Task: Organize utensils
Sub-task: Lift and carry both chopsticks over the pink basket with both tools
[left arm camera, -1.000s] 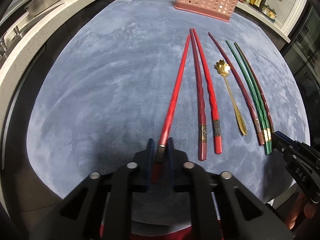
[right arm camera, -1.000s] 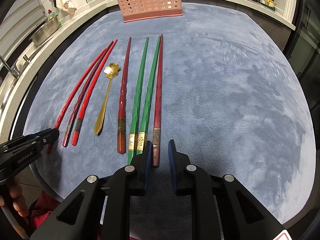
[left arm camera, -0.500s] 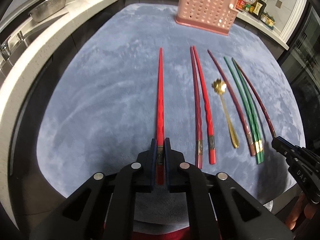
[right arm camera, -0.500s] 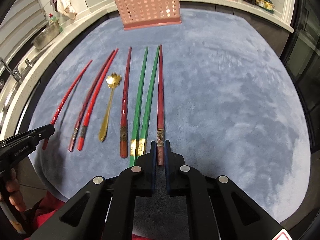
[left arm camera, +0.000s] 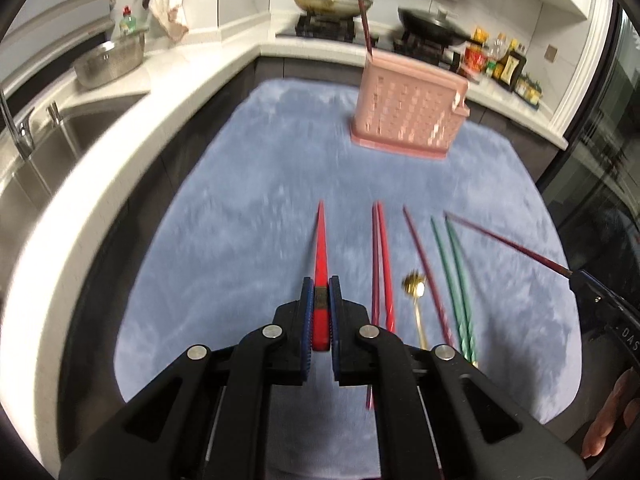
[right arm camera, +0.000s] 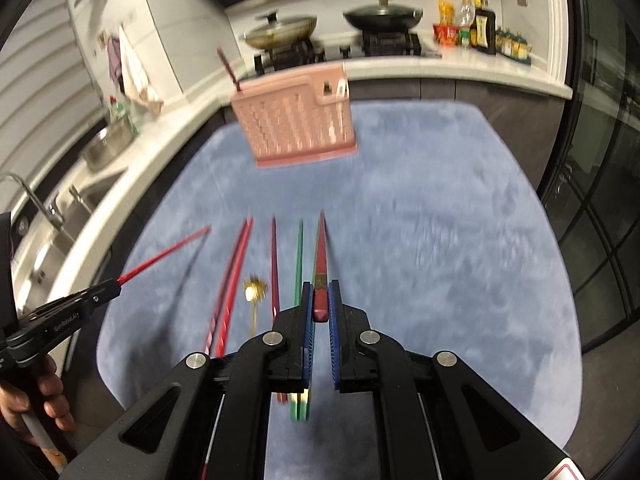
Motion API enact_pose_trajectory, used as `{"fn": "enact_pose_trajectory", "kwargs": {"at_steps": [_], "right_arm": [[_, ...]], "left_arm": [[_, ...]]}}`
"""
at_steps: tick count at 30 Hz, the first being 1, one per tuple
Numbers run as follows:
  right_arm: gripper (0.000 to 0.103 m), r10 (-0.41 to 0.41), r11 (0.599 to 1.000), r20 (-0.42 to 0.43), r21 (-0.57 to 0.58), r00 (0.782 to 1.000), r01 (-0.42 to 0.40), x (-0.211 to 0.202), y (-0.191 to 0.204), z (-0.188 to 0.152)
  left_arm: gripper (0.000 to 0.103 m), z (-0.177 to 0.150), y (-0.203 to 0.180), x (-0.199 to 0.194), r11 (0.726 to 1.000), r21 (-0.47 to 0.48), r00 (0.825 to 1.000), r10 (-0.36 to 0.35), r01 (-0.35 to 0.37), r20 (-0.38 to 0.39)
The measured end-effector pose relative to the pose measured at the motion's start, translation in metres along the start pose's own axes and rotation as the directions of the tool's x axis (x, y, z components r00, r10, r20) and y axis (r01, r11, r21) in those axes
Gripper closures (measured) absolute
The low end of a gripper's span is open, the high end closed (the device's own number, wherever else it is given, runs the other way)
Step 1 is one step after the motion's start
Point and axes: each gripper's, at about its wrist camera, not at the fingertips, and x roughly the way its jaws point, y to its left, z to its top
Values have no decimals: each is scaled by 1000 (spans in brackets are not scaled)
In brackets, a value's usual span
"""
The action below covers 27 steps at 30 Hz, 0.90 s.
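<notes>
Both chopsticks are now off the blue plush surface (left arm camera: 240,208), where a second ago they lay flat. Left hand-held gripper (left arm camera: 321,312) clamps the bright red chopstick (left arm camera: 321,248); right hand-held gripper (right arm camera: 320,304) clamps the dark red chopstick (right arm camera: 321,256). Pink perforated plastic basket (right arm camera: 296,128) stands ahead, likely the drop-off. Remaining utensils lie in their row.

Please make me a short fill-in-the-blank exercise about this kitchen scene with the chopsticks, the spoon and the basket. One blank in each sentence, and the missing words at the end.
1. The left claw is shut on a bright ____ chopstick.
2. The pair of chopsticks lying beside the dark red one on the mat is ____.
3. The gold utensil lying among the chopsticks is a ____.
4. The basket standing at the mat's far end is ____.

Missing words: red; green; spoon; pink
</notes>
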Motion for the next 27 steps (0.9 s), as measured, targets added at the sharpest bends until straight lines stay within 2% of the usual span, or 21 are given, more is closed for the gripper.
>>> {"fn": "enact_pose_trajectory", "kwargs": {"at_steps": [13,18,21,27], "right_arm": [[96,36,999,155,-6,987,-35,-16,1,91],[96,28,1000,209,-13,978,-26,-20,-1,122],[96,37,999,244,-11,969,-36,-23,-1,145],[96,93,995,334,13,938,-103,-26,-3,208]], "left_arm": [[96,103,-9,-35,1000,14,983,-27,25,180],[96,142,-20,-46,999,40,967,-46,37,249],[96,170,-30,-53,996,51,955,-81,69,287],[96,224,-46,-59,990,59,926,-142,129,350]]}}
